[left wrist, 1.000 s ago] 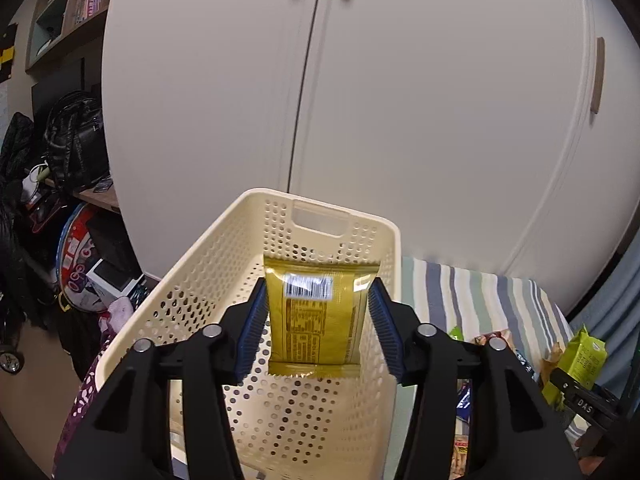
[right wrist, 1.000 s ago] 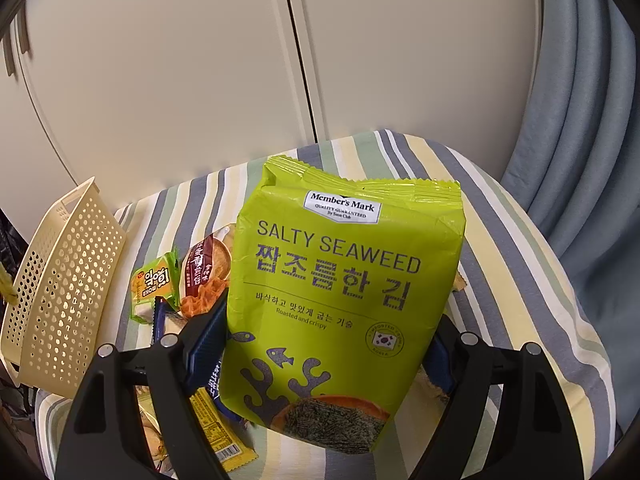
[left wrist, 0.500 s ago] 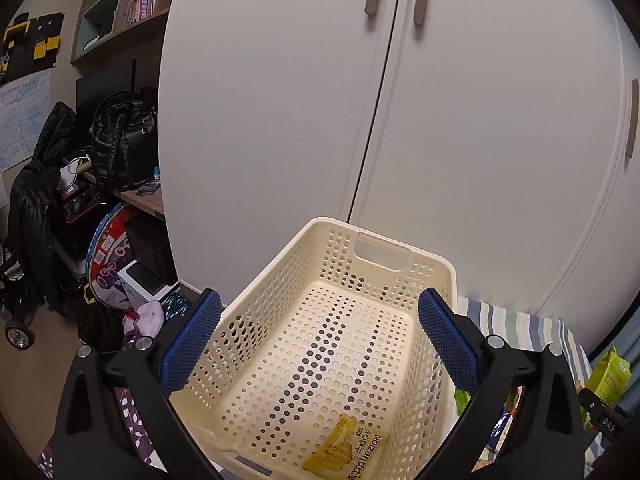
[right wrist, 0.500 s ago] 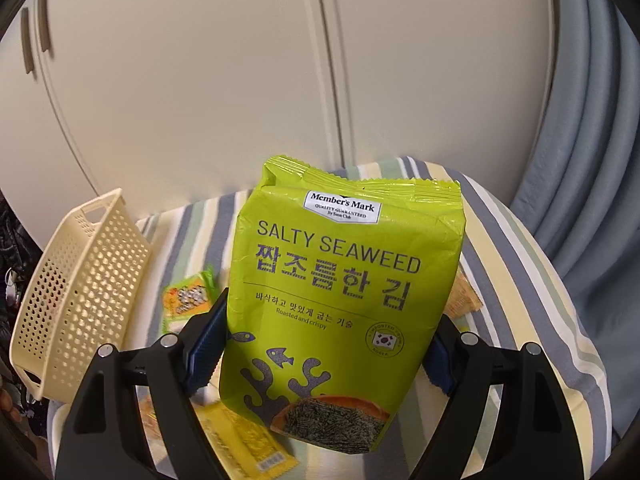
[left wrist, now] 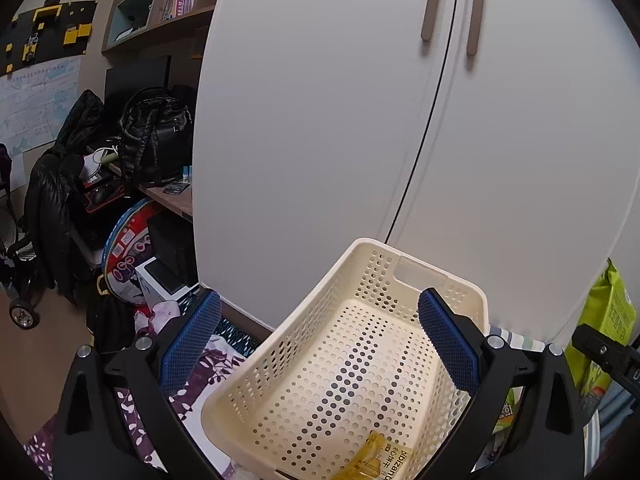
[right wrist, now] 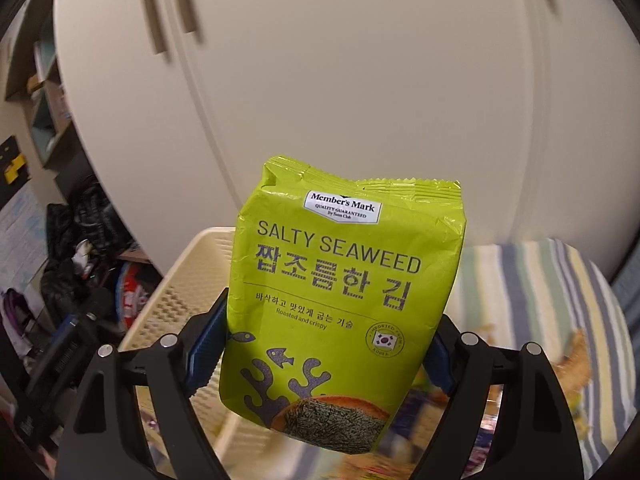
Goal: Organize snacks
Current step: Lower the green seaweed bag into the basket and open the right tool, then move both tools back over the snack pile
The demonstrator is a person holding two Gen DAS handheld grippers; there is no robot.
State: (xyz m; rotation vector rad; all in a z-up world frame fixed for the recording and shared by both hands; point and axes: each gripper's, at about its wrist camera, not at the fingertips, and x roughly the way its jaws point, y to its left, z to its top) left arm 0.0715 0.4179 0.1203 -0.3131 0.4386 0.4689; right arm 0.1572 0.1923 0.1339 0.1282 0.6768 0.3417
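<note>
Seaweed bag (right wrist: 344,288) hides basket (right wrist: 188,288) behind right gripper (right wrist: 320,354)

Colours showing across both wrist views

Lime-green seaweed bag (right wrist: 344,280) is showing purple lettering; perforated cream basket (left wrist: 360,360) is holding a yellow packet (left wrist: 376,460); striped blue-green-white cover (right wrist: 540,300).

perforated plastic basket (left wrist: 372,364), glossy seaweed bag (right wrist: 340,280), seemingly foil
</note>
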